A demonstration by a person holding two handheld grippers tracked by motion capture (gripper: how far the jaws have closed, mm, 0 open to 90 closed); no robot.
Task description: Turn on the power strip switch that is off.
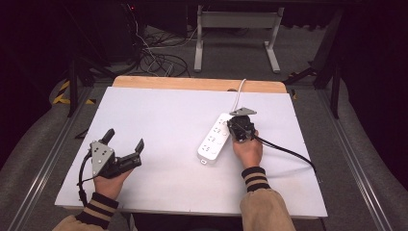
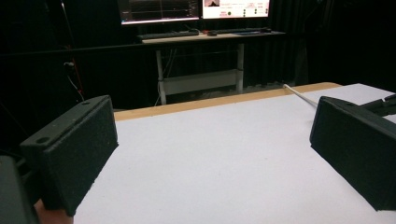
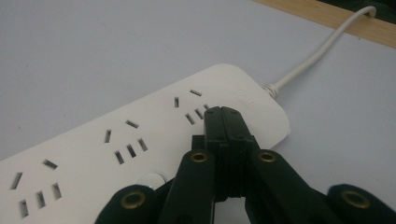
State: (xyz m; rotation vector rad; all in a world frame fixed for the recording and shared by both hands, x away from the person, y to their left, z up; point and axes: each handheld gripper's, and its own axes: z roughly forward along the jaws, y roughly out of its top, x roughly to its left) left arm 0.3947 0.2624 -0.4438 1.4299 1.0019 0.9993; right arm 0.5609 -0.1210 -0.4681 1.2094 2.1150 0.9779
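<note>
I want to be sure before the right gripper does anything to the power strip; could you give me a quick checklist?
1. Right gripper jaws shut together, nothing between them: ok.
2. Its tips over the power strip, at the cord-end sockets: ok; contact: cannot tell.
3. Strip lying flat on the table: ok.
4. White cord running off the far edge: ok.
5. Left gripper open, well apart from the strip: ok.

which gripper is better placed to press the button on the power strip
Right. The right gripper hovers shut just over the white power strip, near its round button. The left gripper is open, far across the bare white table.
</note>
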